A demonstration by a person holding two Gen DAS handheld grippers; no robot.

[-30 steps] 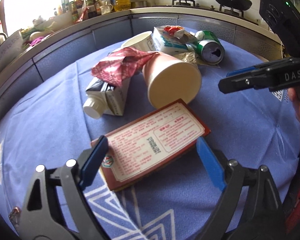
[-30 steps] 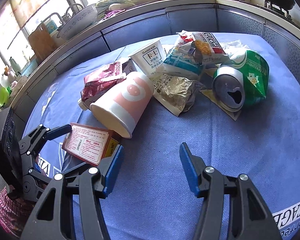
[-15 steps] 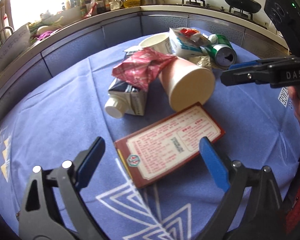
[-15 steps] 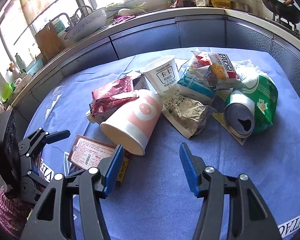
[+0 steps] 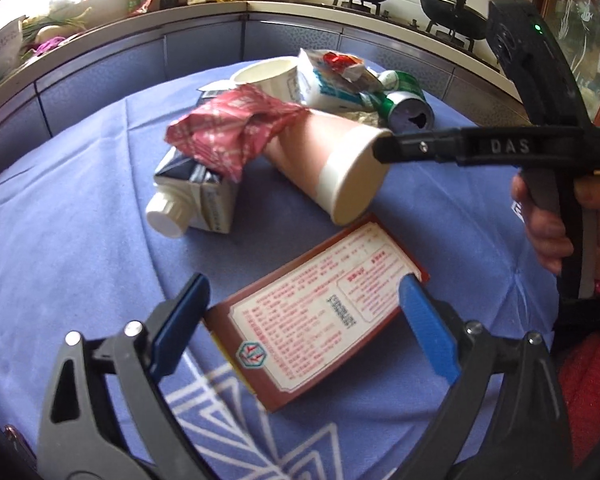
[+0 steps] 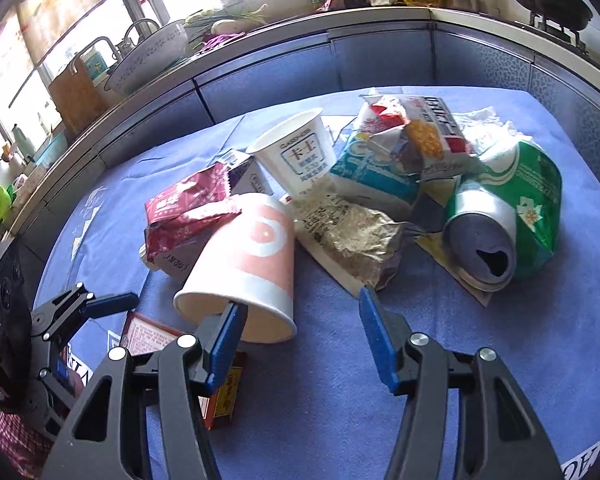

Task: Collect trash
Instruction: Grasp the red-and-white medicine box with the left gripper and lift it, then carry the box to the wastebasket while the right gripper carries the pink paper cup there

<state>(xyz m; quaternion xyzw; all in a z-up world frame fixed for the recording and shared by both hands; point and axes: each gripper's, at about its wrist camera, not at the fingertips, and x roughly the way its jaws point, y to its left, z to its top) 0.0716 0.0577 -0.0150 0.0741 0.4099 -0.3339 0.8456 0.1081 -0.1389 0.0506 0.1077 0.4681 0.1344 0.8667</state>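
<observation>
1. We see a pile of trash lying on a blue tablecloth (image 5: pixel 80 264); judging by how much remains, the collecting has barely begun.
2. Our left gripper (image 5: pixel 300 316) stands with its jaws wide apart, straddling a flat red box (image 5: pixel 312 316) that lies on the cloth; its pads do not press on it.
3. Our right gripper (image 6: pixel 300 336) has its jaws partly apart and holds nothing. Its left pad sits at the open mouth of a tipped pink paper cup (image 6: pixel 248 268).
4. Left to gather: the box, the cup, a red wrapper (image 6: pixel 184 212), a milk carton (image 5: pixel 200 196), a white tub (image 6: pixel 300 152), a crushed green can (image 6: pixel 504 224) and crumpled snack bags (image 6: pixel 384 168).
5. No bin or bag for the trash shows in either view, so we cannot tell where things should go.
6. The carton is half buried under the wrapper, and the fisheye edges are blurred and bent.
</observation>
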